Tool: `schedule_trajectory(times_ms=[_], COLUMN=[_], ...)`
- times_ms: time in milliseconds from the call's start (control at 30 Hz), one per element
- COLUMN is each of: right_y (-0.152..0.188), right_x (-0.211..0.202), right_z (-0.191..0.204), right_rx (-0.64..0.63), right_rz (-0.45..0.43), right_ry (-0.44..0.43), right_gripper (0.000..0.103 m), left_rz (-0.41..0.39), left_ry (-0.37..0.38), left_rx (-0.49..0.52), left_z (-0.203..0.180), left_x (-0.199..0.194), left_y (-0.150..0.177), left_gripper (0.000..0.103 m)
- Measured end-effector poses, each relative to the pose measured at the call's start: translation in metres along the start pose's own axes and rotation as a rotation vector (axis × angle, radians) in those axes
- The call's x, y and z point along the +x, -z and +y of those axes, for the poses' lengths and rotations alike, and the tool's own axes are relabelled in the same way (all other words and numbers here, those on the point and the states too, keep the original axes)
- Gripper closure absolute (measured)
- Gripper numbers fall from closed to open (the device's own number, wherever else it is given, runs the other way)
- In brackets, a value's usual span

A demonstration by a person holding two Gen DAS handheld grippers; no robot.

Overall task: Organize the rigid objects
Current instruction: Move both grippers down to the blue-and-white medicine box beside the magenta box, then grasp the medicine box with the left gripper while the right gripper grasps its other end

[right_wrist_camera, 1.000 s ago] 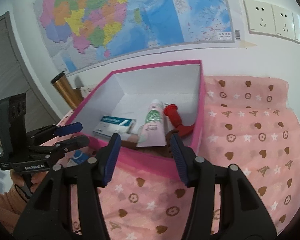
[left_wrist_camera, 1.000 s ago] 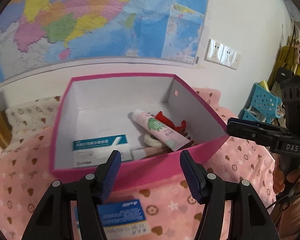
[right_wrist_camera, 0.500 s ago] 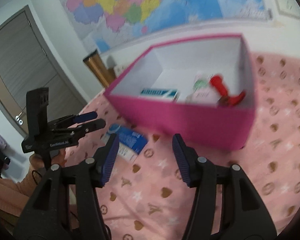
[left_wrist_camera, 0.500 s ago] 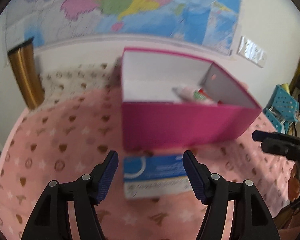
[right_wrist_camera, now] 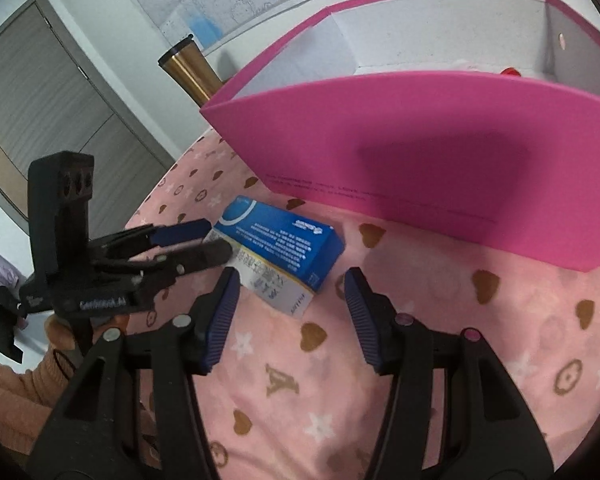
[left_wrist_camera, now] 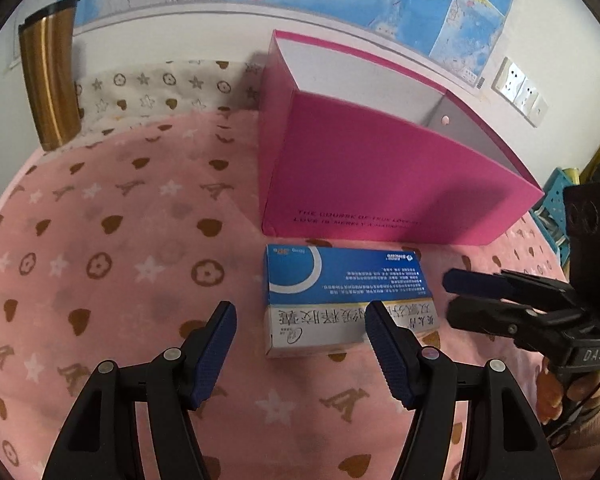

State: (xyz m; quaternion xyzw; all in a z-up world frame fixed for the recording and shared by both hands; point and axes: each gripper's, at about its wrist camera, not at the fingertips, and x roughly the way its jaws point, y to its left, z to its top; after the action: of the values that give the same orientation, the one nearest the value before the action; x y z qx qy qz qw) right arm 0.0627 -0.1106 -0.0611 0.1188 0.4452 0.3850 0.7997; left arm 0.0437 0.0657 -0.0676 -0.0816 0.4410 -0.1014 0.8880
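1. In its own wrist view the left gripper [left_wrist_camera: 300, 338] fills the bottom of the picture with its jaws apart and nothing between the pads. Its right finger [left_wrist_camera: 384, 344] overlaps the near edge of the medicine box.
2. The blue and white medicine box [left_wrist_camera: 340, 292] lies flat on the pink patterned cloth [left_wrist_camera: 120, 260], just past the fingertips toward 12 o'clock and a little to the right.
3. The right gripper [left_wrist_camera: 452, 296] enters at 3 o'clock, tips close to the box's right end. In its own view its jaws also stand apart and empty, with the box at 11 o'clock.
4. The pink storage box [left_wrist_camera: 380, 184] stands just behind the medicine box, at 12 to 1 o'clock. A gold tumbler [left_wrist_camera: 52, 80] stands at 10 o'clock by the wall.
5. Risks, as a judgement: both grippers aim at one small box, so they could collide. A grip on only the near corner could make the carton twist or slip. Pushing it forward would jam it against the pink wall.
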Motion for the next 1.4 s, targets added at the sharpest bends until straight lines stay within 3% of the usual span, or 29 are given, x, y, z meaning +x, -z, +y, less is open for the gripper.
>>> schedule_trajectory(times_ms=[200, 467, 1400], right_y=[-0.006, -0.005, 0.000], right_x=[0.015, 0.020, 0.006], right_z=[0.003, -0.001, -0.008], right_rx=[0.007, 0.030, 0.047], right_rz=[0.007, 0.015, -0.014], right_ry=[0.003, 0.009, 0.029], right_gripper=[0.051, 0.054, 0.054], left_rz=[0.011, 0.023, -0.001], left_ry=[0.047, 0.078, 0.046], left_rx=[0.010, 0.025, 0.085], left_z=[-0.003, -0.012, -0.037], left_x=[0.001, 0.000, -0.005], left_y=[0.001, 0.006, 0.008], left_gripper=[0.045, 0.046, 0.046])
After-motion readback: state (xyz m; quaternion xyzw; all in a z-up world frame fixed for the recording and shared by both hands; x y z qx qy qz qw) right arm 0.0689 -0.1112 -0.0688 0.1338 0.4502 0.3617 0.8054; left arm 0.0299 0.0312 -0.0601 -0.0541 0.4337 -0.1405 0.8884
